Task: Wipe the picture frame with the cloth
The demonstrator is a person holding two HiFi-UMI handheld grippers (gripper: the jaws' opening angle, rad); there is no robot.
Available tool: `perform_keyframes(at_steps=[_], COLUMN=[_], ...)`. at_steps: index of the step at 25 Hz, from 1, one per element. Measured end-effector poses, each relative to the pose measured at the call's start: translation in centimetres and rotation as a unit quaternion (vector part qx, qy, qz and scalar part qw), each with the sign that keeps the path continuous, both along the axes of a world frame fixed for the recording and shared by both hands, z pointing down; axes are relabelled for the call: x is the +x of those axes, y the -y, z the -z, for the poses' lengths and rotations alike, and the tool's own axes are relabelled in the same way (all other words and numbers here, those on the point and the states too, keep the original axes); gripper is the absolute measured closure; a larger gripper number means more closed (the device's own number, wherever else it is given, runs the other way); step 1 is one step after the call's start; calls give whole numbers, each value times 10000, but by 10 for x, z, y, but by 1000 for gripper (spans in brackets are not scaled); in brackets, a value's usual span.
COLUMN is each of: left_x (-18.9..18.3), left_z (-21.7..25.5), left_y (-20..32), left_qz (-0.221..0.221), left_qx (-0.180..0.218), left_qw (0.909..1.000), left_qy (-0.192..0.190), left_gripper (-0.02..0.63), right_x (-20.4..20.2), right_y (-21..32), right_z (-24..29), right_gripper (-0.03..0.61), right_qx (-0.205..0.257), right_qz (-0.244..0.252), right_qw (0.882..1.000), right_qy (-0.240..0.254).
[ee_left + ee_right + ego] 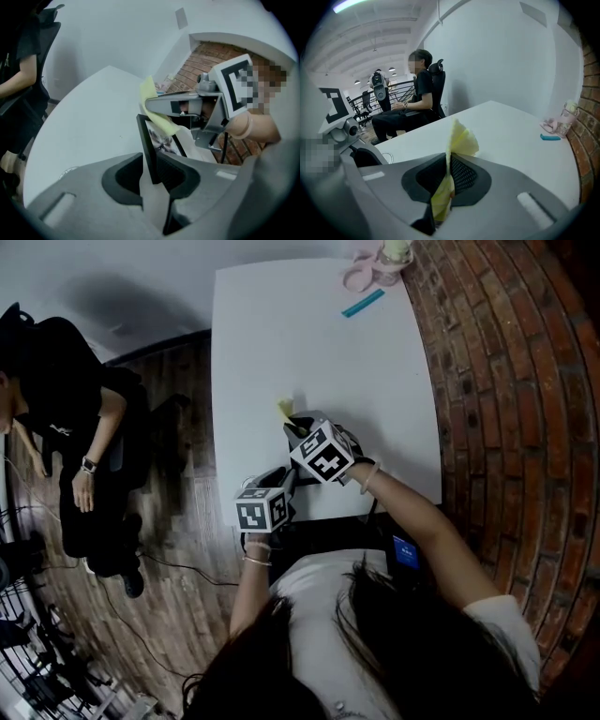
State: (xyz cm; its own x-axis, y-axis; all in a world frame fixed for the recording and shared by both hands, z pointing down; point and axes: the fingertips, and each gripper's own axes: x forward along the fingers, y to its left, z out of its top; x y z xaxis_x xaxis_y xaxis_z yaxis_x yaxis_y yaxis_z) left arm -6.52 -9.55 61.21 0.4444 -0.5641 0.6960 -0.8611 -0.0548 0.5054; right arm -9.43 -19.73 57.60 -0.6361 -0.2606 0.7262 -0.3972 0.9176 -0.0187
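A black picture frame (pixel 148 140) stands on edge between the jaws of my left gripper (pixel 151 176), which is shut on its lower edge; the photo (pixel 164 140) faces right. My right gripper (pixel 447 176) is shut on a folded yellow cloth (pixel 461 140). In the left gripper view that cloth (pixel 153 101) drapes over the frame's top corner, with the right gripper (pixel 152 105) just above it. In the head view both grippers work close together near the front edge of the white table (pixel 309 343): left gripper (pixel 287 476), right gripper (pixel 292 426), cloth (pixel 285 409).
A brick wall (pixel 506 381) runs along the table's right side. A teal object (pixel 363 303) and pink items (pixel 370 268) lie at the far end. A person in black (pixel 66 418) sits on a chair to the left, over a wooden floor.
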Motion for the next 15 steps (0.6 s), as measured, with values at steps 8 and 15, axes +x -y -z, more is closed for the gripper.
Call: perform_keyframes(at_steps=[8,15], left_x=[3,3], left_z=[-8,-9], left_y=[-1,-1], left_qz=[-63,-70], left_qx=[-161,-222], left_qw=[9998,9995], left_qy=[-115,-215], left_gripper=[520,514], right_x=[-2,2], right_y=[1,2], right_z=[-21,-27], right_gripper=[548,548], right_qx=[-205,-249], right_qz=[27,12], right_qw=[9996,9994], right_qy=[-210,-251])
